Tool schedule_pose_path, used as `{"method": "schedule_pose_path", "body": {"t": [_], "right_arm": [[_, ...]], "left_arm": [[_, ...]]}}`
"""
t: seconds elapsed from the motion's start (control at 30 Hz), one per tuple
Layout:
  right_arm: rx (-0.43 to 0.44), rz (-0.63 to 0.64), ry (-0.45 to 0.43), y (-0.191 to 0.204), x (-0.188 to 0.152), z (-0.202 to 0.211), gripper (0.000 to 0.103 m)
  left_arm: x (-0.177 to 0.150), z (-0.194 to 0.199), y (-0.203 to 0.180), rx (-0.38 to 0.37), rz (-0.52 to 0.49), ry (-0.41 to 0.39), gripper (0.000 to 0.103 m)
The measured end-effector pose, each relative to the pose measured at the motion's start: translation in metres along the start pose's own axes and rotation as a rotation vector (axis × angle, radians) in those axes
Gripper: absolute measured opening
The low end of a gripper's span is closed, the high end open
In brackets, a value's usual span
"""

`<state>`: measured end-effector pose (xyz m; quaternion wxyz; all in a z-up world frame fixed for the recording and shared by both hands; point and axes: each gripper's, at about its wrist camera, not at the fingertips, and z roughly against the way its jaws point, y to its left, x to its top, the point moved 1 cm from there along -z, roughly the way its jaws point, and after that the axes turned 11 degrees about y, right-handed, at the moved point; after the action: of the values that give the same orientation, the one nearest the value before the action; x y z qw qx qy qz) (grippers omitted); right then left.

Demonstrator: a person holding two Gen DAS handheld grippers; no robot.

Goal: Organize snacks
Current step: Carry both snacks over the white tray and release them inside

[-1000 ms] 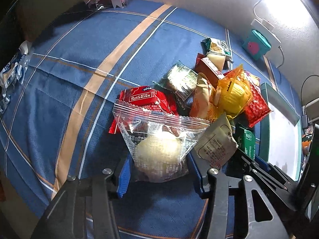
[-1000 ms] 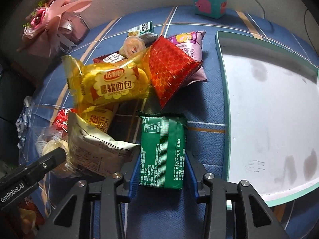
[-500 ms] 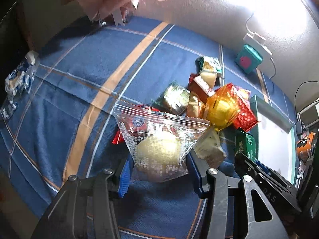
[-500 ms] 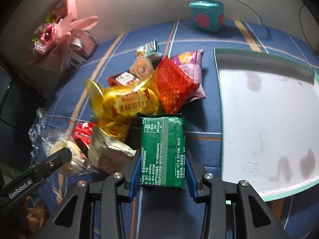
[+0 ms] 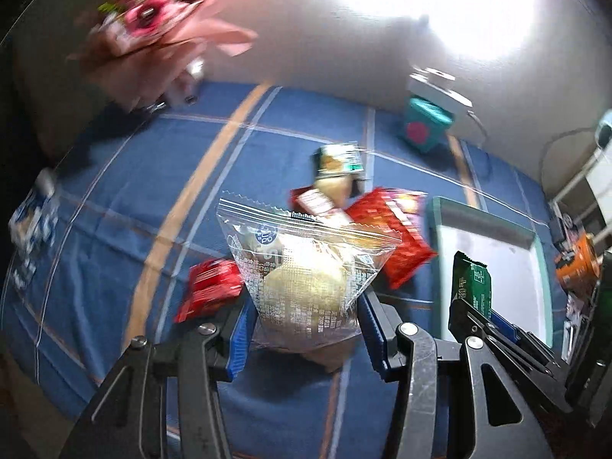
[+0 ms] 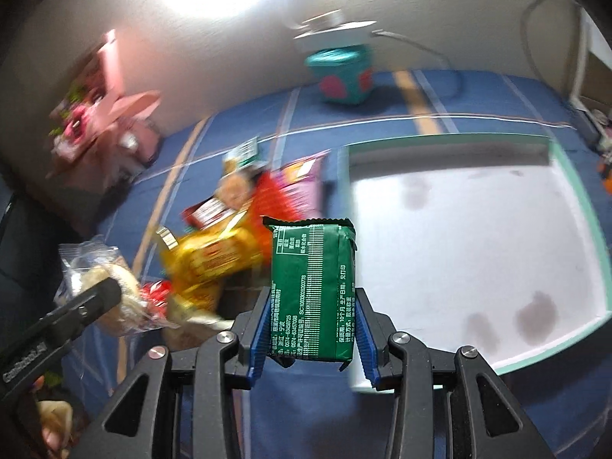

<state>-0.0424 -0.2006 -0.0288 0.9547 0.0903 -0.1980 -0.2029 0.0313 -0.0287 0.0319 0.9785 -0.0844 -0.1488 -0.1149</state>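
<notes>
We are holding two snacks, one in each claw. The left claw (image 5: 304, 329) is gripping a clear bag (image 5: 306, 267) with one pale round bun inside, its blue pads pressing on the bag's lower sides. The right claw (image 6: 311, 329) is clamping one green packet (image 6: 311, 287), which is standing upright between its pads, just left of the near part of the tray (image 6: 573, 199).

One white tray with a teal rim is lying on the right of the blue striped surface (image 5: 153, 176), and nothing is lying in it. Left of the tray, the rest of the snacks are sitting in one loose pile (image 6: 237, 229): we are counting one yellow packet (image 6: 210, 256), one red foil packet (image 5: 394, 237), one purple packet (image 6: 302, 187) and a few smaller ones too blurred to count. One more small red packet (image 5: 210, 290) is lying near the left claw.

At the far edge, one teal box (image 6: 344, 76) is standing by the wall, and one pink bouquet (image 5: 160, 34) is sitting at the far left.
</notes>
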Motion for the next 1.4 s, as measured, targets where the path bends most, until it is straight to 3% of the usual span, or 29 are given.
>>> {"method": "schedule_pose_path", "body": {"t": [0.33,0.63,0.97,1.4], "right_arm": [[-0.113,-0.238,-0.063,-0.093,0.012,0.025,0.042],[-0.170,-0.423,-0.092,-0.169,0.010,0.037,0.042],[-0.160,-0.442,-0.112,-0.190,0.021,0.027,0.042],[-0.160,-0.454,-0.098,-0.208,0.036,0.012,0.042]], "left_arm": [[0.011,-0.015,-0.104,-0.069,-0.203,0.022,0.052],[0.004,-0.055,-0.162,-0.081,-0.339,0.074,0.052],[0.007,-0.084,-0.188,-0.091,-0.397,0.071,0.052],[0.024,-0.109,-0.201,-0.094,-0.396,0.067,0.052]]}}
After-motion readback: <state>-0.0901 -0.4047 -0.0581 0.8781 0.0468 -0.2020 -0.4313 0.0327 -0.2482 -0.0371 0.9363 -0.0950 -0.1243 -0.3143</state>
